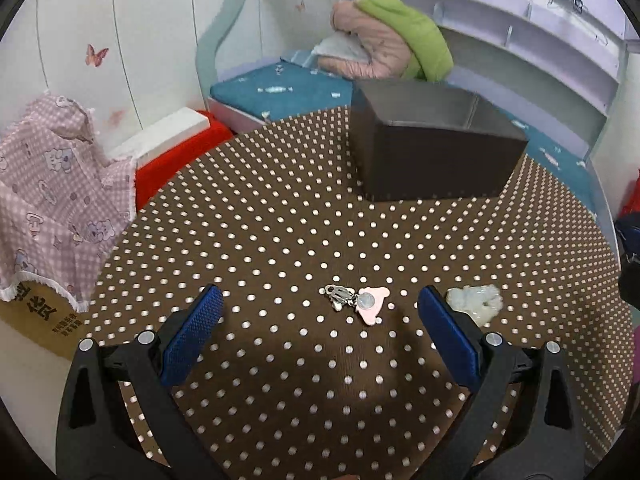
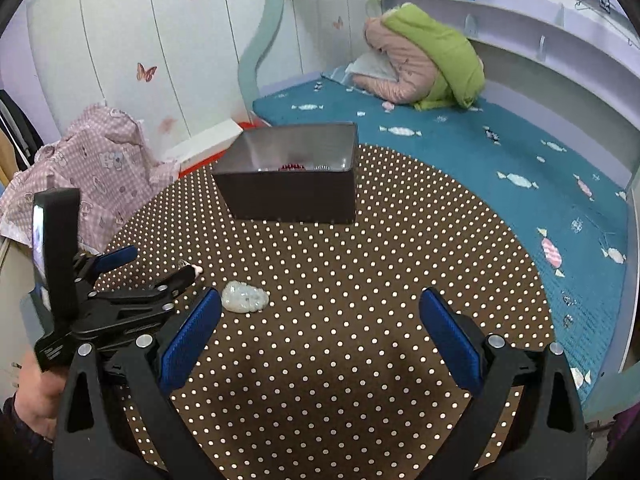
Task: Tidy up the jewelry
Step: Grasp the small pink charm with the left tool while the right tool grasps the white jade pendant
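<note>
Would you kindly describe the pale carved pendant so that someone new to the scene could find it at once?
Start at the dark open box on the brown polka-dot cloth, then come toward the grippers. The pendant lies flat there, just ahead of the right gripper's inner finger. Unlike the pink-and-silver clip piece beside it, it is a milky, whitish-green carved lump.

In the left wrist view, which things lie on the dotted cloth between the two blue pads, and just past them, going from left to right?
Silver clip → pink heart-shaped piece → right blue pad → pale jade-like pendant.

butterfly wardrobe [image 2: 120, 60], teal bed [image 2: 480, 152], shelves [image 2: 540, 32]
</note>
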### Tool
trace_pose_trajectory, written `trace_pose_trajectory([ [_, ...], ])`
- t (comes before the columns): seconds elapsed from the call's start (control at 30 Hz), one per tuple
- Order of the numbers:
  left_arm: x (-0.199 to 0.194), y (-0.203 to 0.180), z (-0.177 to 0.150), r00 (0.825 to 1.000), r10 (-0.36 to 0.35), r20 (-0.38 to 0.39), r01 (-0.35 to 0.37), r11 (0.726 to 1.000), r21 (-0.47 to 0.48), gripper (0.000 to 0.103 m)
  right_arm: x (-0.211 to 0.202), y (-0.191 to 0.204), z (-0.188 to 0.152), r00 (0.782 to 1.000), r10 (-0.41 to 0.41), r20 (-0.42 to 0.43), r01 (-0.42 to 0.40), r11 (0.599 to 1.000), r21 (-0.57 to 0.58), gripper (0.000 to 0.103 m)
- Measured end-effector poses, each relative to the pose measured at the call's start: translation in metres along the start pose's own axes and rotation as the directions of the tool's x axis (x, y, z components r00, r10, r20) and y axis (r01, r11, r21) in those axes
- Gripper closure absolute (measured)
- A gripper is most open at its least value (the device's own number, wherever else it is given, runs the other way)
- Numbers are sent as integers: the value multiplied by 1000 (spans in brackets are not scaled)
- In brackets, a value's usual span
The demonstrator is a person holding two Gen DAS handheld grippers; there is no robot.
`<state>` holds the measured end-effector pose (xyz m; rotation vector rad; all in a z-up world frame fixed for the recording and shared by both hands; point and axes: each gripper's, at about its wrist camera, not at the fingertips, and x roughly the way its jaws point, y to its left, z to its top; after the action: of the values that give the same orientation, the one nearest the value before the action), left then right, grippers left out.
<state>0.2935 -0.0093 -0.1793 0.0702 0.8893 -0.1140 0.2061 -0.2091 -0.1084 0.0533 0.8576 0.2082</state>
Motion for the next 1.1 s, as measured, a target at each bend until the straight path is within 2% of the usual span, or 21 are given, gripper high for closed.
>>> trace_pose_trajectory([
  [0.03,4,0,0,1000,-2,-7,2,1000,-1,6,2,-1,-1,1000,2,-5,-2,1000,0,8],
  [0.07,9,0,-1,1000,-13,-20,13,1000,-5,13,5,-1,0,1000,2,-12,-2,1000,0,8],
  [0.1,12,0,-2,999,-20,-32,19,1000,-7,25,8,-1,-1,1000,3,-20,-3,1000,0,8],
  [0.13,13,0,-1,999,-20,-30,20,1000,-3,26,10,-1,-1,1000,4,-26,-4,1000,0,8],
  [0.17,13,-1,0,999,-29,-26,29,1000,-3,36,13,-1,-2,999,6,-32,-6,1000,0,8],
  [0.23,14,0,0,999,-37,-19,37,999,4,45,18,-1,-1,999,13,-43,-13,1000,0,8],
  [0.3,13,3,1,999,-49,-14,49,999,12,61,23,0,-1,998,19,-54,-19,1000,-6,8],
  [0.33,13,4,0,998,-59,-12,59,998,16,65,26,1,-2,998,22,-61,-23,1000,-12,8],
  [0.4,11,7,0,996,-83,-13,83,996,25,79,33,4,-3,997,35,-76,-36,999,-22,8],
  [0.47,8,14,-2,993,-117,-17,117,993,24,87,40,8,-3,994,53,-90,-57,998,-41,8],
  [0.57,1,21,-10,989,-144,-20,145,989,25,87,54,19,-4,988,86,-130,-100,989,-111,8],
  [0.7,-8,29,-18,987,-162,-21,162,986,24,87,71,39,-9,982,93,-162,-134,955,-265,8],
  [0.83,-17,35,-24,988,-157,-17,157,988,4,87,84,47,-10,982,98,-159,-149,925,-350,8],
  [0.93,-23,39,-26,989,-151,-10,151,989,-7,87,90,48,-4,979,133,-155,-182,908,-376,14],
  [1.03,-27,42,-26,988,-154,-6,153,988,-17,87,93,51,1,976,164,-146,-210,892,-400,28],
  [1.1,-29,43,-28,988,-155,-5,155,988,-25,87,92,55,5,975,163,-152,-212,888,-409,51],
])
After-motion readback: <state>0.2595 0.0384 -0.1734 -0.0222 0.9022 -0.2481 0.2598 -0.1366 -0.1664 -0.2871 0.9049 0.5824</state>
